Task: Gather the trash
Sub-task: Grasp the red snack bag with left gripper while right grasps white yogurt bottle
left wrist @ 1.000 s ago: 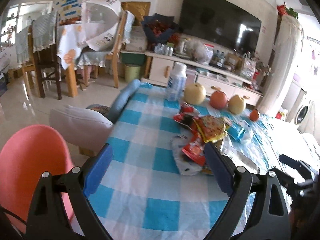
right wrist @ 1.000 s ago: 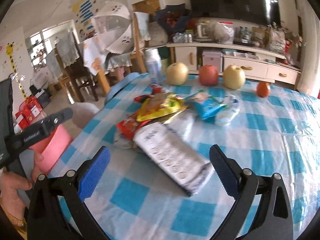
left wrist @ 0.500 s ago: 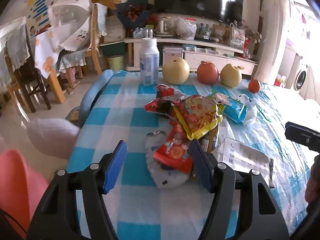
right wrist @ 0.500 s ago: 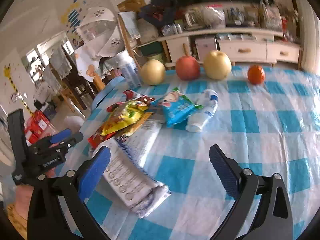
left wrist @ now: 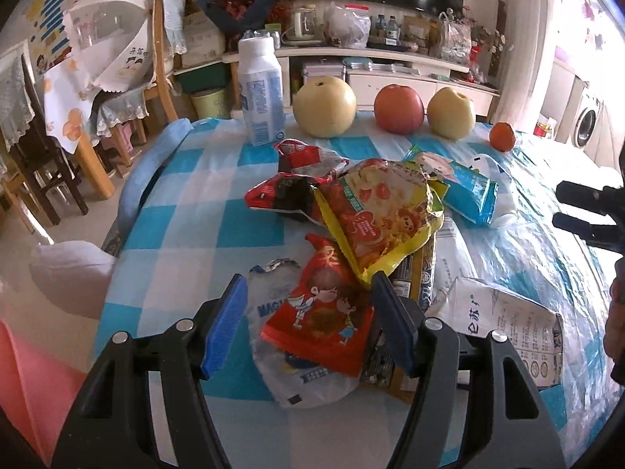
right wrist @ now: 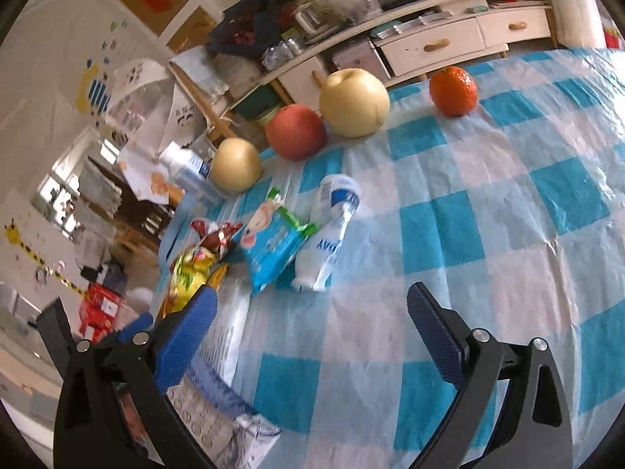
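A pile of snack wrappers lies on the blue checked tablecloth (left wrist: 183, 234). My left gripper (left wrist: 308, 320) is open, its pads either side of a red cartoon wrapper (left wrist: 320, 320) that lies on a clear bag (left wrist: 273, 293). Behind are a yellow bag (left wrist: 383, 215), a red-black wrapper (left wrist: 289, 195), a blue packet (left wrist: 465, 191) and a white printed bag (left wrist: 504, 320). My right gripper (right wrist: 312, 324) is open and empty above the cloth, near the blue packet (right wrist: 273, 246) and a lying white bottle (right wrist: 332, 230).
Two pears (left wrist: 324, 105), an apple (left wrist: 398, 107), a tangerine (left wrist: 502, 136) and an upright white bottle (left wrist: 261, 90) stand along the far edge. A pink bin (left wrist: 35, 383) is low at the left. Chairs and a TV cabinet stand beyond the table.
My left gripper moved forward to the pile and narrowed around the red cartoon wrapper. My right gripper swung right and tilted, now over the cloth beside the lying bottle.
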Tool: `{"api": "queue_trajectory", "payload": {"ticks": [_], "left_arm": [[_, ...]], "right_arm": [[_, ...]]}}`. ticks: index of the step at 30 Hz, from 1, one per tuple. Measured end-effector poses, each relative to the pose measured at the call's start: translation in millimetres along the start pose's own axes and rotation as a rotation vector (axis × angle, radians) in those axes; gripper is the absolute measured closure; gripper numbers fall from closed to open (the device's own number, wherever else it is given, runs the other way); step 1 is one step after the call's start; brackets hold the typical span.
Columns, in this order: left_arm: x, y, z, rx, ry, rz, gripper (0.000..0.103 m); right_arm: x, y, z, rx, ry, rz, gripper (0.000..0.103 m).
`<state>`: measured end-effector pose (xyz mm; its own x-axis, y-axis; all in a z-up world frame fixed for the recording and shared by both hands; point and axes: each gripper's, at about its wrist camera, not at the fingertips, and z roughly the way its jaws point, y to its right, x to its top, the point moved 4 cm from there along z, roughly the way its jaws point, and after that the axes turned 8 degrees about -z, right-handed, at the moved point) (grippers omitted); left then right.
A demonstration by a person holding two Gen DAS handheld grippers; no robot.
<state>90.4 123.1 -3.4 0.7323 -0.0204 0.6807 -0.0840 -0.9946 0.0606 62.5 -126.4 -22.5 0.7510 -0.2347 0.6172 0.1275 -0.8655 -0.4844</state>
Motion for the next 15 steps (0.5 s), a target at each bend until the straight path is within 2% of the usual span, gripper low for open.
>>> {"api": "queue_trajectory", "payload": {"ticks": [1, 4, 8, 12, 15], "left_arm": [[0, 2, 1, -0.004, -0.003, 0.006, 0.036], [-3, 5, 5, -0.004, -0.020, 0.025, 0.036], [-5, 6, 9, 0.000, -0.033, 0.040, 0.036], [-4, 6, 10, -0.002, -0.028, 0.049, 0.038], [-2, 8, 10, -0.004, -0.015, 0.060, 0.046]], "right_arm": [[1, 2, 3, 0.005, -0.003, 0.011, 0.020], [3, 4, 9, 0.050, -0.008, 0.043, 0.021], [6, 0, 15, 0.047, -0.008, 0.012, 0.021], [10, 4, 26, -0.002, -0.015, -0.018, 0.032], [13, 8, 36, -0.046, -0.024, -0.046, 0.042]]}}
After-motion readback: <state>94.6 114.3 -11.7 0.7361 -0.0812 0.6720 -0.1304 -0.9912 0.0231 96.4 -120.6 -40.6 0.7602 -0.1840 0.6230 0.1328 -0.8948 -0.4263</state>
